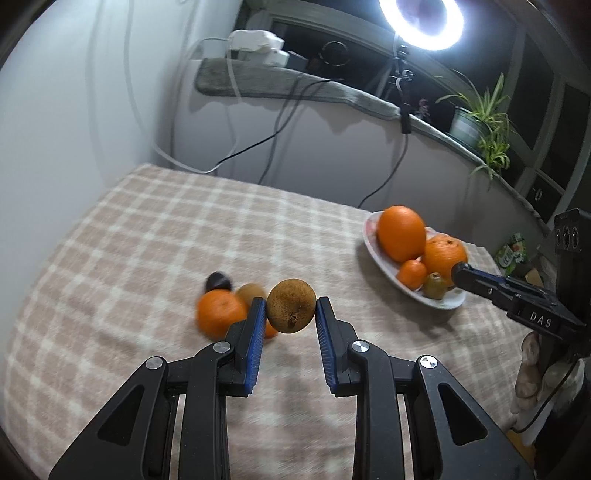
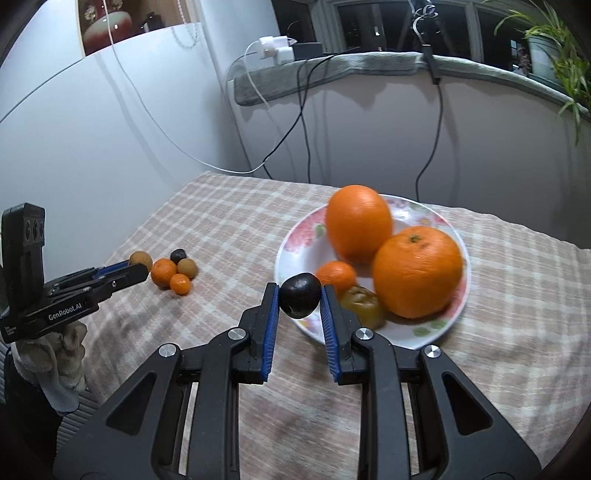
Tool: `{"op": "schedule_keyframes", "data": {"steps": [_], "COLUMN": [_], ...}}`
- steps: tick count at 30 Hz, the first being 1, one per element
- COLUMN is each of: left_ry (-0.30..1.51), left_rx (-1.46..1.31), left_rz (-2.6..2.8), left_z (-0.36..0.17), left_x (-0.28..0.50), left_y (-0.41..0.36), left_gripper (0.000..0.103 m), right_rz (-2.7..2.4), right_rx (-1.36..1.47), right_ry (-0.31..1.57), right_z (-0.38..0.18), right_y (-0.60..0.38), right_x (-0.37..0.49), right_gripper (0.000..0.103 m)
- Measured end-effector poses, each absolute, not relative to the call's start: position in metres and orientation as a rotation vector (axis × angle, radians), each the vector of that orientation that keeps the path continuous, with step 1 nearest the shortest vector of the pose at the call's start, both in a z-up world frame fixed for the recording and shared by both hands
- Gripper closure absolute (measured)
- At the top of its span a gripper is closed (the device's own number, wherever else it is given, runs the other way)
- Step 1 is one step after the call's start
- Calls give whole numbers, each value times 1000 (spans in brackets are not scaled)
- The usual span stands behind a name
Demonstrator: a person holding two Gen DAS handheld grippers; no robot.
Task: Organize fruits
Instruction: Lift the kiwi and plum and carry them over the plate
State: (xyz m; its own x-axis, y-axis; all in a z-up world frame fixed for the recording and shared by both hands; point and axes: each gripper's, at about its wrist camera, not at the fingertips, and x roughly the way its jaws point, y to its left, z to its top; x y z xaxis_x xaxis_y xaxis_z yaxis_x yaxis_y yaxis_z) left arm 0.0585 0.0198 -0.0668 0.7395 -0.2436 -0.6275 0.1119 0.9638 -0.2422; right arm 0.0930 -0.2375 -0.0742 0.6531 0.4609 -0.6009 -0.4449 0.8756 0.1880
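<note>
White walls (image 2: 110, 147); dark windows (image 2: 369, 26); ring light (image 1: 421, 18) above the sill (image 1: 295, 88)

The checked cloth (image 2: 229, 221) carries a flowered plate (image 2: 303, 236) and a small fruit cluster (image 2: 173, 273).

Each gripper is matte black plastic with blue ribbed pads and round silver screws at its joints. The left gripper (image 2: 138, 267) bears white "GenRobot.AI" lettering; the right gripper (image 1: 460, 275) reads "DAS". A pale fuzzy glove (image 2: 66, 354) covers the hand beneath.
</note>
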Motion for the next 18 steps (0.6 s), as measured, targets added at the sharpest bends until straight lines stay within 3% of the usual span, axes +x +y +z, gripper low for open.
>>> {"op": "schedule_keyframes", "data": {"steps": [18], "left_ry": [733], "left_rx": [-166], "left_rz": [-328], "left_z": [-66], "left_x": [108], "left_y": [-39], "left_gripper": [77], "right_rz": [438], "right_rx": [58], "right_ry": [708], "right_z": [-87], "right_y": [-274], "right_x": [99], "right_gripper": [79]}}
